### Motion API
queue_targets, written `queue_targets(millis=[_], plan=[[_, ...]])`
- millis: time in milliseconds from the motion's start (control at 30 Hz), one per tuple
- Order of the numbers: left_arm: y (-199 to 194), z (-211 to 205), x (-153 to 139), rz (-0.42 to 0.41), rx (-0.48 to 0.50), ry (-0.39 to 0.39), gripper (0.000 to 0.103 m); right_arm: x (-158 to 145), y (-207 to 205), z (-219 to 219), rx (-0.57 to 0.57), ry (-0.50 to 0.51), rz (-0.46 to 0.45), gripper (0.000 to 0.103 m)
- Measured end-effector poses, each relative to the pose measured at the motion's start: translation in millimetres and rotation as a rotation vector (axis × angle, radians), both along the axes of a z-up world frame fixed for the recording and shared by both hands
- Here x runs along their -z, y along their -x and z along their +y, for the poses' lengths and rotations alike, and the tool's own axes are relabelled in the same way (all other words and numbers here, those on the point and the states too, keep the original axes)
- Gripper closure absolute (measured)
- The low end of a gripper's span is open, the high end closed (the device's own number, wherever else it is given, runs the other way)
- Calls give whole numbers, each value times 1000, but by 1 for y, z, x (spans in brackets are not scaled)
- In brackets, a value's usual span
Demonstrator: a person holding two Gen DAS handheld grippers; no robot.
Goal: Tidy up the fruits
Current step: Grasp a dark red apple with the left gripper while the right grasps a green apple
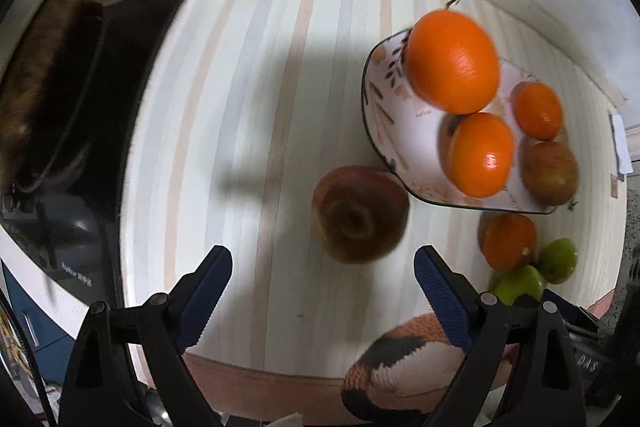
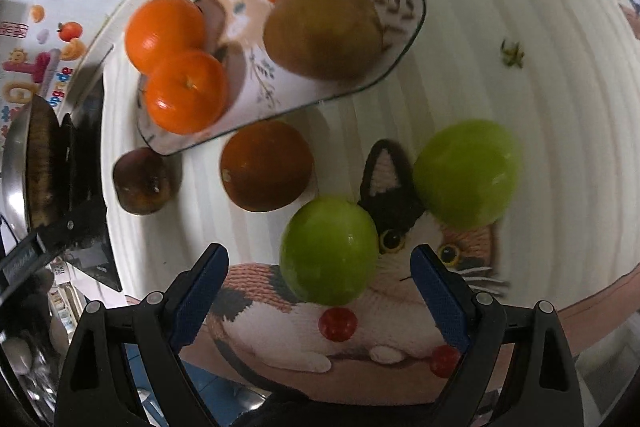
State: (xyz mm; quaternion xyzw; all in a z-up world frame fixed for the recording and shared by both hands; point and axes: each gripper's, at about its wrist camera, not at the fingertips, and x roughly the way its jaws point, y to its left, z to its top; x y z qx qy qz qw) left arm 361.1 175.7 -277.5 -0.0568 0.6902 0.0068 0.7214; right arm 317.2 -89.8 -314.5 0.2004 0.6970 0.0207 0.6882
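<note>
**Loose fruit still to gather onto the plate**

Both of your grippers hang released and empty. The plate (image 2: 400, 39) already carries three oranges and a brownish fruit. Just beside its near rim lie a red apple (image 1: 360, 213) and a fourth orange (image 2: 266, 165); two green fruits rest further toward you. Your left gripper (image 1: 322, 269) faces the apple, your right gripper (image 2: 318, 269) the nearer green fruit (image 2: 328, 251). Next, I judge, straddle one and close.

wall sticker (image 2: 60, 77) reading "pgrade"
</note>
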Motion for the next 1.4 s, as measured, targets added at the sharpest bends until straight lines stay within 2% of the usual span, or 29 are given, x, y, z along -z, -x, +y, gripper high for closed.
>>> queue_targets(millis=[167,267,300,367,400,433,500,667,800,967,1200,1300,1367,1400], plan=[[-20,-7,27,60,-11,53,10,18,-2,6,-1,6,21,9],[-28,-15,42,81,10,51,10,26,-2,10,-5,14,32,14],[-29,-18,45,75,23,45,13,27,-3,11,-7,16,37,18],[-27,-25,46,54,52,11,26,30,-1,14,-9,22,44,24],[-23,-28,44,37,62,39,40,29,-1,16,-15,30,33,35],[-21,-30,42,26,65,26,40,29,-1,17,-24,48,33,43],[-14,-36,41,8,98,-23,40,27,-3,21,-35,63,24,44],[19,-36,36,21,81,6,40,25,1,30,-73,81,23,44],[54,-49,36,46,105,21,40,22,8,36,-115,86,23,44],[77,-66,45,45,121,-3,40,27,12,40,-124,60,56,43],[82,-78,49,41,123,-9,40,19,15,31,-115,47,68,43],[79,-66,48,41,118,-9,40,18,17,30,-104,45,55,43],[52,-64,40,40,117,-11,40,16,16,24,-112,53,46,43],[52,-64,38,37,116,-10,40,15,17,26,-123,62,44,44]])
